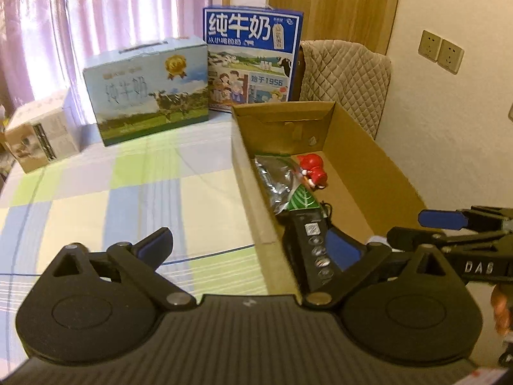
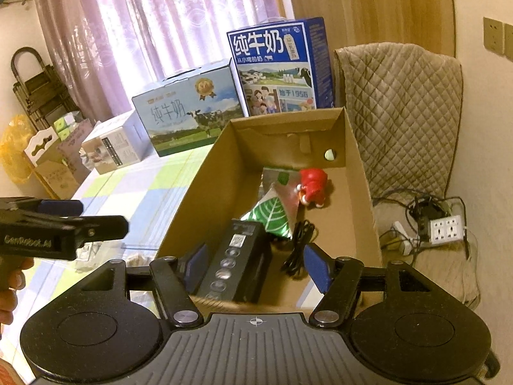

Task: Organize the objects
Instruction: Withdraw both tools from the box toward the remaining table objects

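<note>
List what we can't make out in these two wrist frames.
- Black box: near end hidden behind the cardboard box front wall and right gripper, right wrist view; label too small to read.
- Silver packet: print blurred, partly under the green leaf packet, left wrist view.
- Red toy: face too small to tell.
- Left gripper: right finger hidden inside the box.

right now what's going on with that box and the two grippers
A person holds a gripper in each hand over an open cardboard box on a checked tablecloth. Both the left gripper and right gripper are open and hold nothing. Already in the box lie a black box, a green packet, a red toy and a black cable. Milk cartons stand behind.
</note>
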Available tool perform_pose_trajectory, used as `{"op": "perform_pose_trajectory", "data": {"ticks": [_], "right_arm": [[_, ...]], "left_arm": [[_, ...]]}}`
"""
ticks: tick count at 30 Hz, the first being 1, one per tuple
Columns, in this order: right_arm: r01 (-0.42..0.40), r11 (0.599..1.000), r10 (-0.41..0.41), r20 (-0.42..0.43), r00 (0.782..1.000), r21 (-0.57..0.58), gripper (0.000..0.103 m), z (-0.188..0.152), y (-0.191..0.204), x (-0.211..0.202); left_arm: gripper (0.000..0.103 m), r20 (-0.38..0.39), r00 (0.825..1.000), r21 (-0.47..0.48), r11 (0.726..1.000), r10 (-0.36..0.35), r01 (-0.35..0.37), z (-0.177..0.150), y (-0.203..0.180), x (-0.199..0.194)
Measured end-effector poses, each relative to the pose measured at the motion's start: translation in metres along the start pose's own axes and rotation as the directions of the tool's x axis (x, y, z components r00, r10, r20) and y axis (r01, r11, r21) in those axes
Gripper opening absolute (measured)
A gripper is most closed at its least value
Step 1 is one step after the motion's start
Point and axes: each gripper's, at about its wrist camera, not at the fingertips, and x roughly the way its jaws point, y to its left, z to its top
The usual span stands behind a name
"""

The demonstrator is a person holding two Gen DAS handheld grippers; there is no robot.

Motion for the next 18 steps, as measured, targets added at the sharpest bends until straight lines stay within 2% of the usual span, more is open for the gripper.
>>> {"op": "perform_pose_trajectory", "data": {"ticks": [7, 13, 18], "right_arm": [[-0.029, 0.997, 0.03, -0.008, 1.0, 0.076, 0.07, -0.016, 0.019, -0.005], [-0.045, 0.992, 0.049, -0.037, 0.998, 0.119, 0.073, -0.025, 0.038, -0.002], [-0.09, 0.99, 0.095, -0.042, 0.995, 0.108, 0.074, -0.031, 0.058, 0.001]], "left_arm": [[0.1, 0.037, 0.999, 0.019, 1.0, 0.007, -0.008, -0.026, 0.023, -0.027], [0.1, 0.018, 1.0, -0.012, 1.0, 0.024, -0.024, -0.042, 0.048, -0.042], [0.1, -0.011, 0.999, -0.028, 0.999, 0.037, -0.037, -0.056, 0.069, -0.051]]}}
